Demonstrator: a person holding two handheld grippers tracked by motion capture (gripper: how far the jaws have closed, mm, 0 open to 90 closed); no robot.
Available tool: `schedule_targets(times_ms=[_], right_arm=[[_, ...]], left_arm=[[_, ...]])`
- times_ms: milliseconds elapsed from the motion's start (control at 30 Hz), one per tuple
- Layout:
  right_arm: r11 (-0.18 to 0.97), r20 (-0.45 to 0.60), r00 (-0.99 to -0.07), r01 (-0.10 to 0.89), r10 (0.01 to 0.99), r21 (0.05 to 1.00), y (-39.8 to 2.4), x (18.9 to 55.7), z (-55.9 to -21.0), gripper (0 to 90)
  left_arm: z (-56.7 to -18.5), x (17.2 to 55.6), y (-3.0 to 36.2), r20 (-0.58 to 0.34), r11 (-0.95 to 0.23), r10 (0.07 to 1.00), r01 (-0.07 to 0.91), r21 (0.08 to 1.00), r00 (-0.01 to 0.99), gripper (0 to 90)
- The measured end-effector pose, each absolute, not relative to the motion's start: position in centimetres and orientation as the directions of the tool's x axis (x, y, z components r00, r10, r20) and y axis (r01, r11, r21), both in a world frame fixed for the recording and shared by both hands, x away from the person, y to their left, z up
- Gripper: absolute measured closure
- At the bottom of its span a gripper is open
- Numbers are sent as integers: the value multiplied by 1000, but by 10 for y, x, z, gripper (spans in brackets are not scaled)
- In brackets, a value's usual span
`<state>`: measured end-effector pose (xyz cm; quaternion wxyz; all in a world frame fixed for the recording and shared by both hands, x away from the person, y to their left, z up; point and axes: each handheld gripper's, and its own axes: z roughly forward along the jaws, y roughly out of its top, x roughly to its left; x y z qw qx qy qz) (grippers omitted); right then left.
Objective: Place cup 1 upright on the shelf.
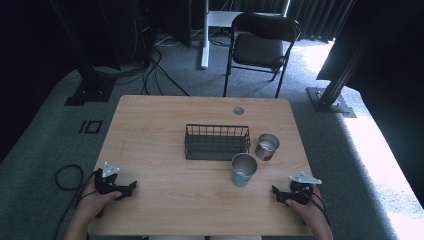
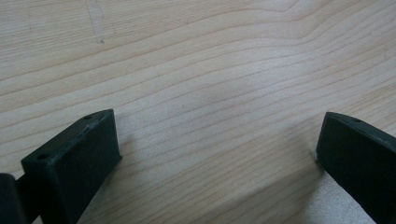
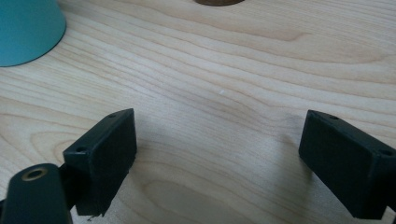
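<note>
A teal metal cup (image 1: pixel 243 170) stands upright near the table's middle right; its base shows at the top left of the right gripper view (image 3: pixel 28 28). A brown metal cup (image 1: pixel 267 146) stands just behind it to the right, beside a dark wire basket (image 1: pixel 217 142). My left gripper (image 1: pixel 131 187) rests low at the table's front left, open, with bare wood between its jaws (image 2: pixel 219 140). My right gripper (image 1: pixel 275 192) sits at the front right, open and empty (image 3: pixel 219 144), a short way in front of the teal cup.
The wooden table (image 1: pixel 160 125) has a round cable hole (image 1: pixel 238 110) near its far edge. A black folding chair (image 1: pixel 260 45) stands behind the table. Cables (image 1: pixel 67 177) trail on the grey carpet to the left. Dark frame posts (image 1: pixel 332 85) flank both sides.
</note>
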<state>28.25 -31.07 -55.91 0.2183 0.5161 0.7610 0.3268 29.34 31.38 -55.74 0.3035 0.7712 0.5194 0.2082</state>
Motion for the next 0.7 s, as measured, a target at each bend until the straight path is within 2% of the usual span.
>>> schedule_targets(times_ms=[500,700], right_arm=[[254,5,-372,643,928,723,-311,283,-559,109],[254,5,-372,643,928,723,-311,282,-559,109]], left_arm=[[-557,297,313,5,-316,903,655,686,430,4],[-553,298,302,-2,-331,874,599,729,485,4]])
